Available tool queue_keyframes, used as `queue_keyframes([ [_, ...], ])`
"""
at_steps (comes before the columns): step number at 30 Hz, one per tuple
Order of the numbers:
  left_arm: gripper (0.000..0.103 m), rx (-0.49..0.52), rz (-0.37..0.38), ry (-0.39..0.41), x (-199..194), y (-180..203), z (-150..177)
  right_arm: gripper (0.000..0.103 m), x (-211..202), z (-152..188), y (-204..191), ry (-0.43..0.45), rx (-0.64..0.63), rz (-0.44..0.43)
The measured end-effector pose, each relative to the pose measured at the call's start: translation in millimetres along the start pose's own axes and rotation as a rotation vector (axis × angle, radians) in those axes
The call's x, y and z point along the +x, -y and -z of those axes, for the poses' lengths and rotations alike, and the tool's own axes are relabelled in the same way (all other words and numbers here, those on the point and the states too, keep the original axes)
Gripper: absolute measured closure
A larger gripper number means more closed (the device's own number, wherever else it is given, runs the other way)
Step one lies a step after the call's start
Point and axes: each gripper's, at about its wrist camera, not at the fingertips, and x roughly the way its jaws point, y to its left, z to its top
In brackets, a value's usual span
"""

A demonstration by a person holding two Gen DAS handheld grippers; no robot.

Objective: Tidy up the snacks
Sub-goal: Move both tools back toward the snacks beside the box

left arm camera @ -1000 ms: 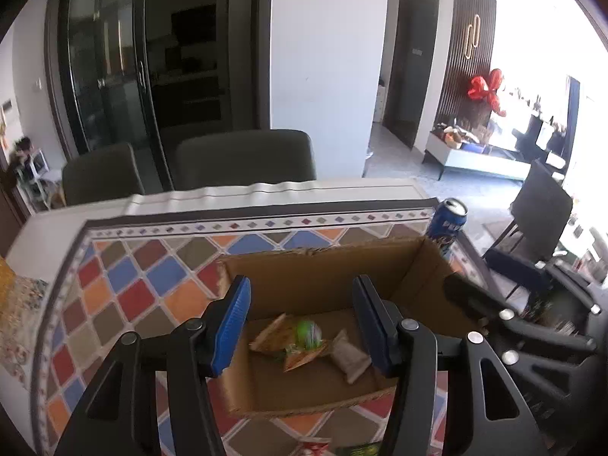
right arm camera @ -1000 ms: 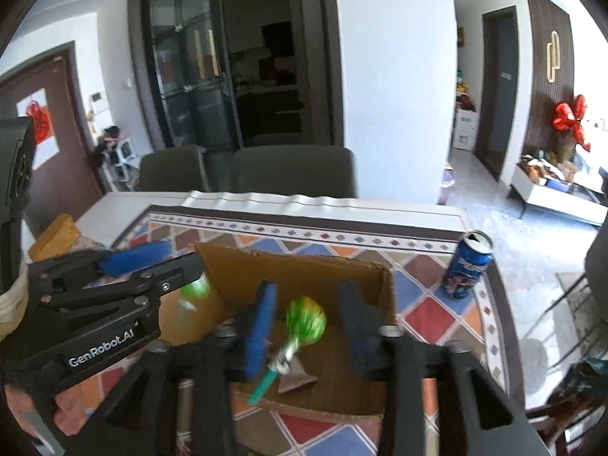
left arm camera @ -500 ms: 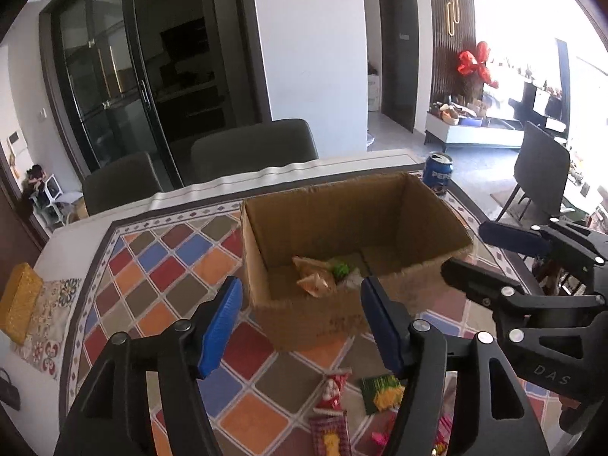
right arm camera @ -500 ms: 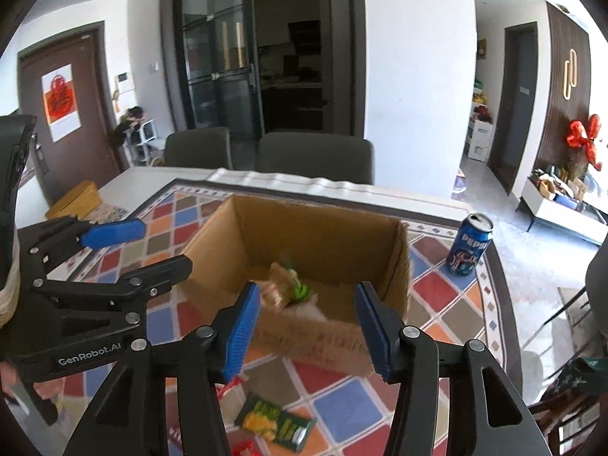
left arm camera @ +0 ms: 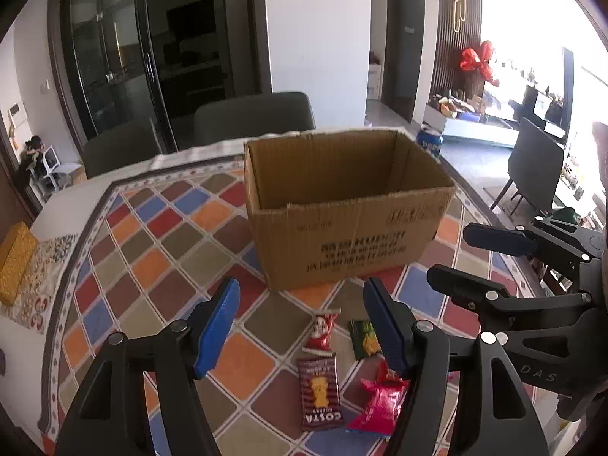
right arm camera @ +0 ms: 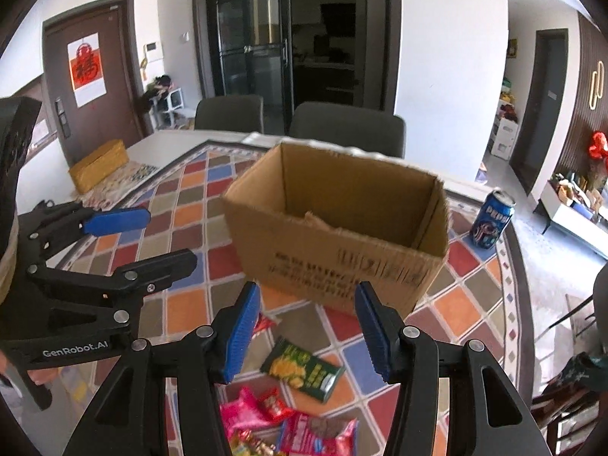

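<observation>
An open cardboard box stands on the patterned tablecloth. Snack packets lie in front of it: a maroon Costa packet, a small red packet, a green packet and a pink packet. My left gripper is open and empty, above the packets on the near side of the box. My right gripper is open and empty, above the green packet. Each gripper shows in the other's view.
A blue Pepsi can stands right of the box near the table edge. A yellow box lies on a patterned mat at the far left. Two grey chairs stand behind the table.
Both grippers have pulled back and down from over the box to the packets in front of it. The right gripper let go of a green lollipop into the box.
</observation>
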Motion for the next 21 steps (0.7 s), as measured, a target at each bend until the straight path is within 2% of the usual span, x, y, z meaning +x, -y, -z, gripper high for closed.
queue_keyframes([
  [21, 0.036, -0.008, 0.009, -0.195, 44, 6, 65, 0.050, 35, 56, -14, -0.190, -0.047, -0.021],
])
